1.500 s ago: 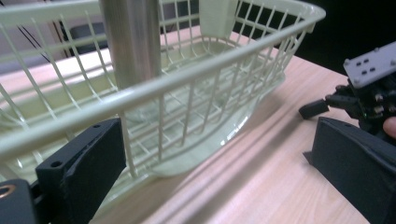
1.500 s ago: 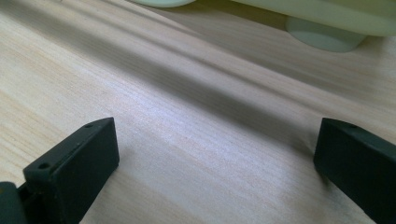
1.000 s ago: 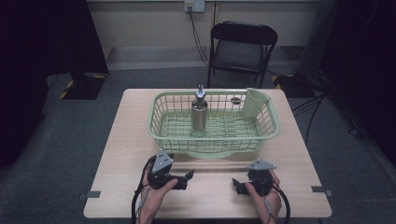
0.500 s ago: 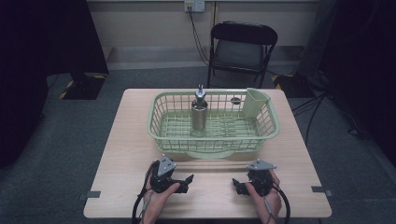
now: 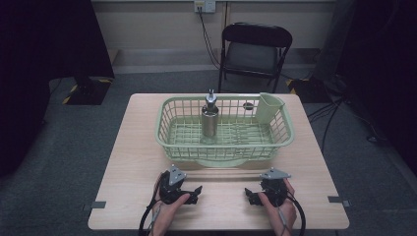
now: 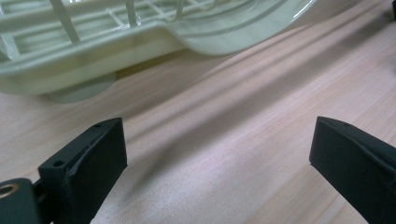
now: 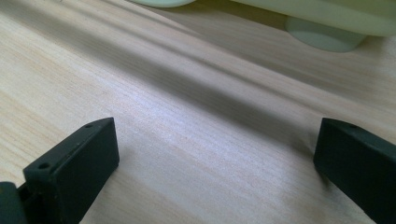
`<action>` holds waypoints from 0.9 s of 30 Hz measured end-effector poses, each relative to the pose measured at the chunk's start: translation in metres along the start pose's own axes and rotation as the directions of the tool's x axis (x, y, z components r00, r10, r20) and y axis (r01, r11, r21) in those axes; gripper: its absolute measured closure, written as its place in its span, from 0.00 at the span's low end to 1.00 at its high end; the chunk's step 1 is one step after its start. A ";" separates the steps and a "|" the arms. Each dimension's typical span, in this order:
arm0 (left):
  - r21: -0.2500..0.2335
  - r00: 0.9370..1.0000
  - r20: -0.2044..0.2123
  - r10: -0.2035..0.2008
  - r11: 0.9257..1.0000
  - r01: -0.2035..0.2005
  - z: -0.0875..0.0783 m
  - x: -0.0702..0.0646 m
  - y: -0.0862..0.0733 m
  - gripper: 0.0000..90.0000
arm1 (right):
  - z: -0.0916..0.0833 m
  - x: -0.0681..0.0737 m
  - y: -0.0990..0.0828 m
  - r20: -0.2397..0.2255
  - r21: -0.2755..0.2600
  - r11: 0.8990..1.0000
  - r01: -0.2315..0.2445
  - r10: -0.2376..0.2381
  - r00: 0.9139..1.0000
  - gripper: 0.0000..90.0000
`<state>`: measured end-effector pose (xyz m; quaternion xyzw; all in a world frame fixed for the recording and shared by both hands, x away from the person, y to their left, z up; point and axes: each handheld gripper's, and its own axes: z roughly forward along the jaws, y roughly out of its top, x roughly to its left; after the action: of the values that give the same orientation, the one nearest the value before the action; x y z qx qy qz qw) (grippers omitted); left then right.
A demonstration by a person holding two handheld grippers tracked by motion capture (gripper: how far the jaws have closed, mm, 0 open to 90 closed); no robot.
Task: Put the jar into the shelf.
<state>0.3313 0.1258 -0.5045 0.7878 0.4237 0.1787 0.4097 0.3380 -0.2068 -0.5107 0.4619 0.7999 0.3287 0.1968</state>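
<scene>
At the worktop's (image 5: 137,162) near edge: your left gripper (image 5: 196,191) and right gripper (image 5: 248,195) rest apart, jaws wide open, holding nothing | green basket (image 5: 282,129) at the far middle, just beyond both | steel bottle (image 5: 210,119) upright inside it, untouched.
</scene>
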 end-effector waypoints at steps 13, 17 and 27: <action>0.105 0.999 -0.044 -0.002 0.994 0.007 0.011 -0.001 0.000 0.04 | 0.000 0.000 0.000 0.000 0.000 1.000 -0.001 0.001 1.000 0.00; 0.123 0.997 -0.072 0.012 0.992 -0.003 0.013 -0.004 0.001 0.03 | 0.000 0.000 0.000 0.000 0.000 1.000 -0.002 0.002 1.000 0.00; 0.124 0.997 -0.077 0.008 0.992 0.002 0.014 -0.004 0.001 0.00 | 0.000 0.000 0.000 0.001 0.000 1.000 -0.002 0.002 1.000 0.00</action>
<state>0.3383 0.1158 -0.5116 0.8049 0.4485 0.1829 0.3429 0.3378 -0.2067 -0.5107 0.4630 0.7993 0.3288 0.1966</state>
